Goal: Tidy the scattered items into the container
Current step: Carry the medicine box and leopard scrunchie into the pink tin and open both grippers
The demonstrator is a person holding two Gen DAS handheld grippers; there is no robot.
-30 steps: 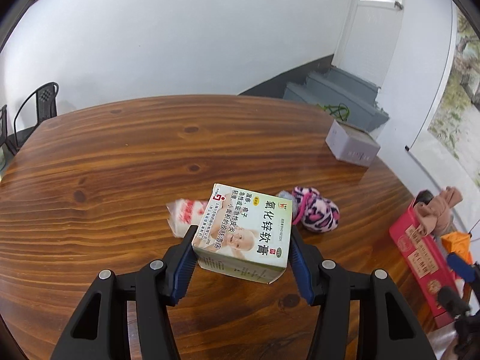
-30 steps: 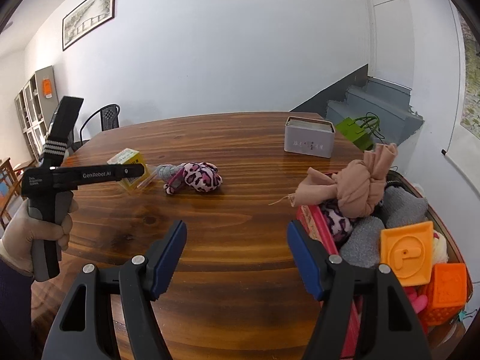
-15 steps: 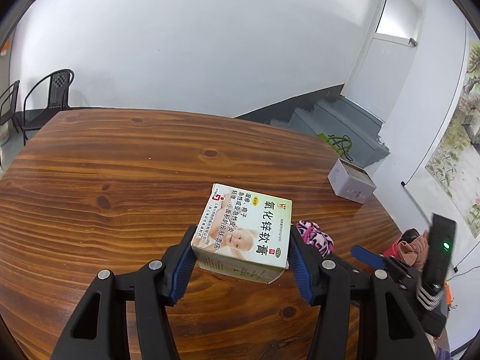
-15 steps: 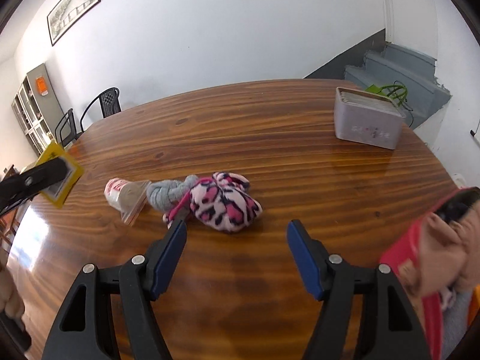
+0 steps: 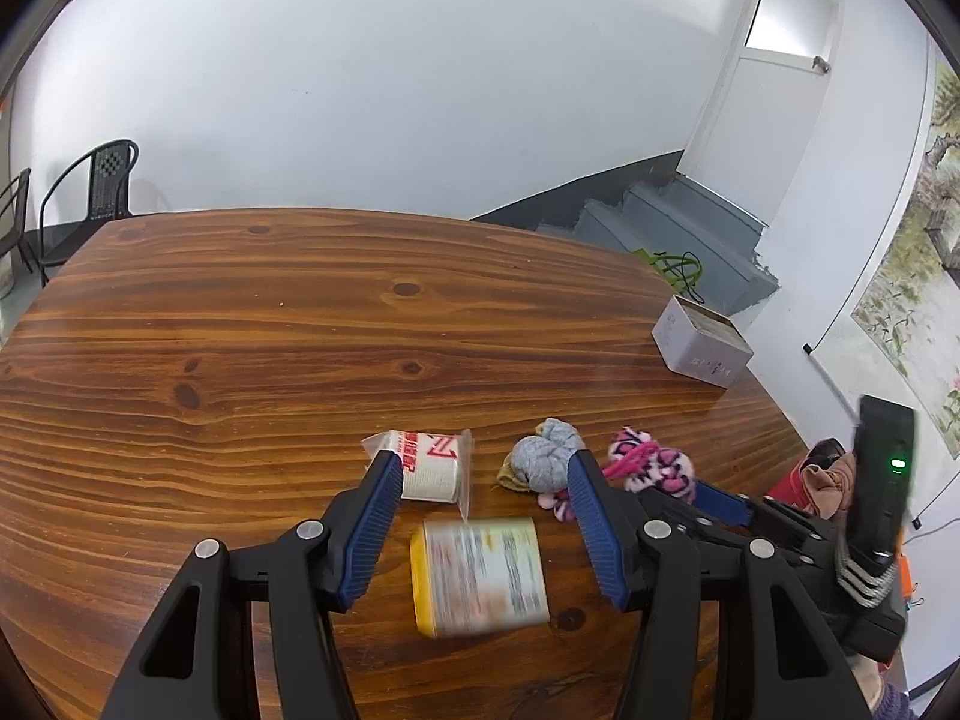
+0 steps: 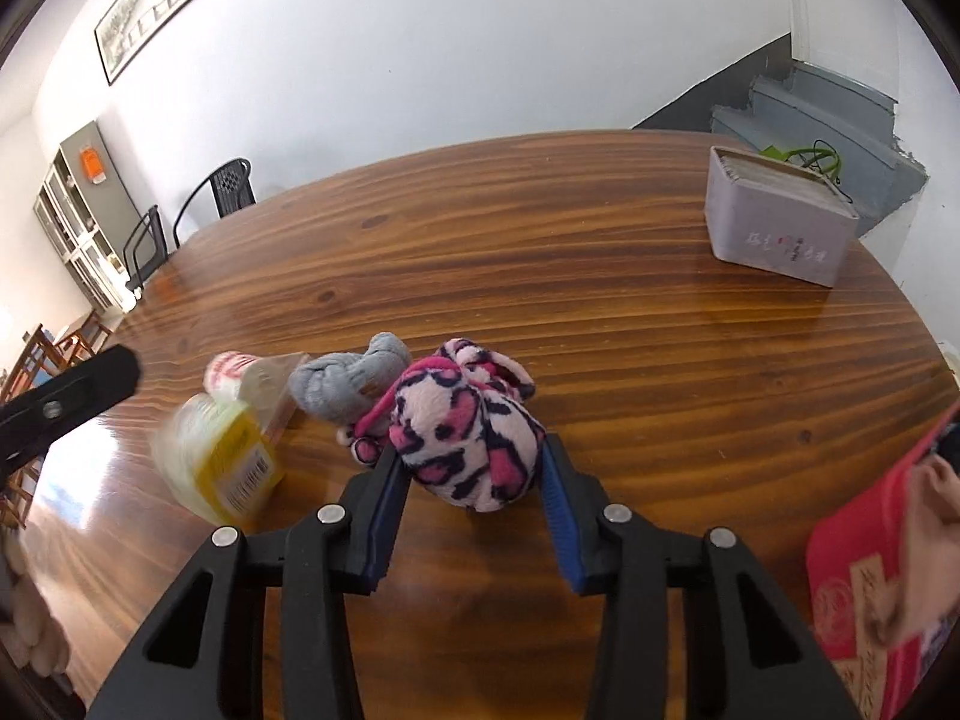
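Observation:
My left gripper (image 5: 485, 468) stands open above the wooden table (image 5: 240, 372). The yellow and white medicine box (image 5: 480, 576) is blurred below its fingers, free of the pads; it also shows blurred in the right wrist view (image 6: 222, 468). My right gripper (image 6: 471, 450) is closing, with the pink leopard sock bundle (image 6: 462, 420) between its blue pads, which touch it on both sides. A grey sock bundle (image 6: 348, 384) and a white packet with red print (image 5: 429, 462) lie just beyond. The red container (image 6: 858, 570) sits at the right.
A grey tin (image 6: 780, 234) stands at the table's far right. A beige cloth (image 5: 831, 480) shows over the red container's rim (image 5: 792, 480). Black chairs (image 5: 90, 192) stand past the far left edge. Bare wood stretches across the far half of the table.
The medicine box has left my left gripper and dropped toward the table. My right gripper swung left from the container to the pink leopard bundle and closed in on it.

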